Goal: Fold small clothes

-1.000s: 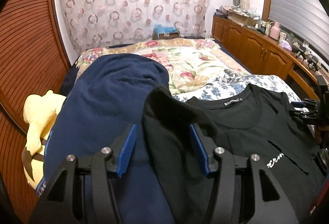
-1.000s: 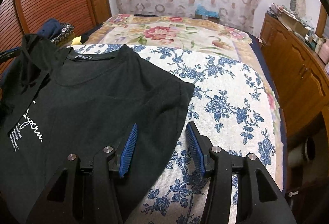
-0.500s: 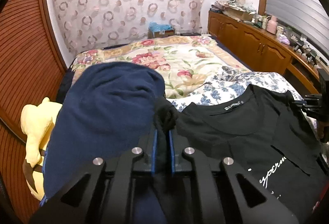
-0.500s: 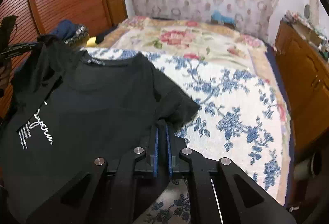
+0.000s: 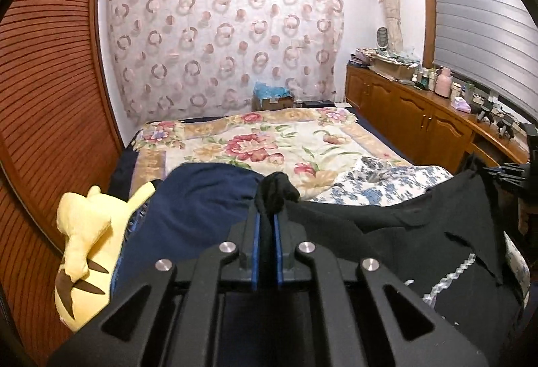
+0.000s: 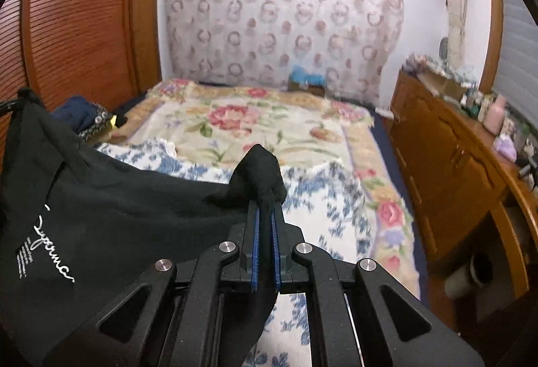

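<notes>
- Two grippers are each pinching a bunched edge of one black T-shirt (image 5: 420, 232), which is hanging stretched between them above the bed.
- The left gripper (image 5: 265, 232) is sitting at 6 o'clock in the left wrist view; its blue pads (image 5: 256, 252) are pressed together on a wad of black fabric that is sticking out past the tips toward 12 o'clock.
- The right gripper (image 6: 265, 232) is sitting at 6 o'clock in the right wrist view; its jaws are likewise clamped on a black fold that is peaking just above the tips.
- In the right wrist view the shirt is spreading from the clamped fold toward 9 o'clock, and its white lettering (image 6: 53, 266) is showing at 8 o'clock.
- In the left wrist view the shirt is spreading toward 3 o'clock, where the other gripper's black frame is showing at the picture edge.
- A navy garment (image 5: 195, 215) is lying just beside the left gripper at 10 o'clock, partly under the black shirt.
- A yellow plush toy (image 5: 84, 232) is lying at 8 o'clock, touching the navy garment.
- A blue-flowered white cloth (image 6: 322, 198) is lying on the bed beneath the raised shirt.
- A floral blanket (image 5: 262, 141) is covering the bed further out at 12 o'clock.
- A wooden cabinet (image 5: 420, 121) with cluttered top is running along 2 o'clock.
- A ring-patterned curtain (image 5: 222, 37) is hanging on the far wall at 12 o'clock.
</notes>
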Demonstrator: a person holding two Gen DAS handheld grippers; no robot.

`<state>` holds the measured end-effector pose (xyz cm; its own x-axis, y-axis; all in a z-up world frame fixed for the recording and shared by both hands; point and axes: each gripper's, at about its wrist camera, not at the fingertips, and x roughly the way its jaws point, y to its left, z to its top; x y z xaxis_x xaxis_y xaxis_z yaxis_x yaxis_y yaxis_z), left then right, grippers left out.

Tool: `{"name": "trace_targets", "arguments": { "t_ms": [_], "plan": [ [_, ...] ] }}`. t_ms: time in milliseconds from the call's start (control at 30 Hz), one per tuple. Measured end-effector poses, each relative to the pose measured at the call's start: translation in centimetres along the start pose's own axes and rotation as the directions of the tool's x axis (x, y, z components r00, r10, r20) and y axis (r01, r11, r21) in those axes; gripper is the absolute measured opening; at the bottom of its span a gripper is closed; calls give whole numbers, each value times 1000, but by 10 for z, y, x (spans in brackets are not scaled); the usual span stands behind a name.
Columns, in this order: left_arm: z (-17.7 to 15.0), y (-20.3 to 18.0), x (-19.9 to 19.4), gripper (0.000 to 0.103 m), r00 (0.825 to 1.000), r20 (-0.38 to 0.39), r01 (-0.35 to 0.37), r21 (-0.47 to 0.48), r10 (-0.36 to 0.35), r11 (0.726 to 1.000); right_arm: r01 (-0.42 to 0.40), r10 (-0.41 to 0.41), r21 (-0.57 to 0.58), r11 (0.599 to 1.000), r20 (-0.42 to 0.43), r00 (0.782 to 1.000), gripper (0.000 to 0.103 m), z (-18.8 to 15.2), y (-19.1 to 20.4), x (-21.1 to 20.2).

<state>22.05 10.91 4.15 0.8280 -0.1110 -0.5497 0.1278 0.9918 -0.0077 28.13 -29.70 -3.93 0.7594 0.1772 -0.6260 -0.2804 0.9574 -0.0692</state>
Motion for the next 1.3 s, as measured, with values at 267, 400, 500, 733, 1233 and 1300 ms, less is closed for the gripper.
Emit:
{"name": "trace_targets", "arguments": {
  "t_ms": [267,400,500,733,1233,1300],
  "plan": [
    [-39,-31,-38,5,999,6,37,34,-37,999,-52,53,-22,998,21,998,3,-24,25,-40],
    [-67,-41,-70,5,998,20,61,20,-61,998,-93,93,-7,996,50,994,3,-46,34,-75],
    [-96,-42,-94,5,997,22,80,6,-80,997,-111,111,-3,994,67,992,3,-61,39,-100],
    [-134,-34,-135,5,996,30,91,-35,-89,995,-168,166,18,986,97,981,3,-97,49,-152],
    [-167,-40,-180,5,999,14,40,-42,-39,998,-212,212,4,977,34,977,4,-153,68,-210],
    [-178,-41,-175,5,999,-11,39,-50,-39,998,-216,216,4,976,-19,976,4,-169,76,-198]
  ]
}}
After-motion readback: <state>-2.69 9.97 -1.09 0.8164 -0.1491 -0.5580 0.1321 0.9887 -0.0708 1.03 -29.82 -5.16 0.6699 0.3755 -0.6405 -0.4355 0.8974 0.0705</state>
